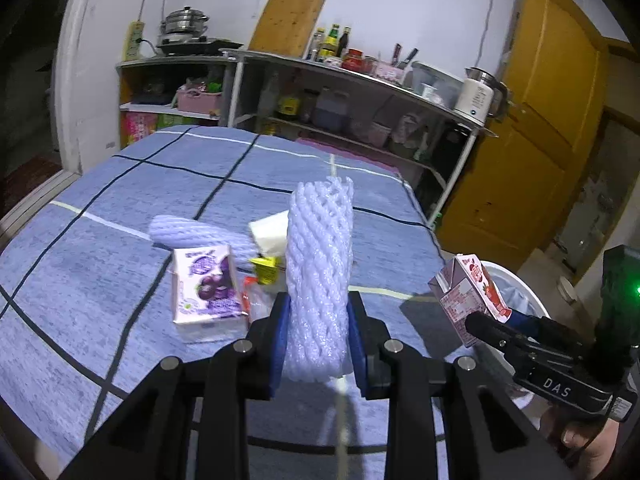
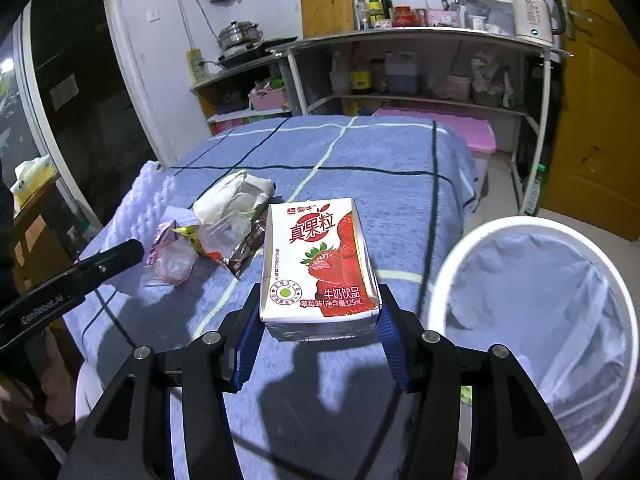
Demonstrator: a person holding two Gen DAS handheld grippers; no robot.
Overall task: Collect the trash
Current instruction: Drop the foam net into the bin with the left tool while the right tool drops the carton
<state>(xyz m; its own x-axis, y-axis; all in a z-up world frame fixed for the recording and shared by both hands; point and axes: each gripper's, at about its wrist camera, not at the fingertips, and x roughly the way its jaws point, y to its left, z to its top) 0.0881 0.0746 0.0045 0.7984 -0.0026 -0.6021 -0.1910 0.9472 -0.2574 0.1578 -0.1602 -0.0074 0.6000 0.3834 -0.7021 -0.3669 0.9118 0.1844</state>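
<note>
Upright foam net [image 1: 319, 276], strawberry carton [image 2: 318, 262]

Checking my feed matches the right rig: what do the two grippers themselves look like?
Both are black, angular linkages with silver pivot bolts and blue ribbed pads on the jaws. The left gripper carries white "GenRobot.AI" lettering on its side; the right gripper reads "DAS" and shows a green light. Bare hands hold both.

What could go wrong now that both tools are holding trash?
The strawberry milk carton is pinched only at its bottom end by the right tool, so it might tip or slip before reaching the white trash bin beside the table.

The foam fruit net in the left tool is soft and stands tall, so it could bend over or squirm loose.

Both tools are close together, so they might bump on the way to the bin.
</note>
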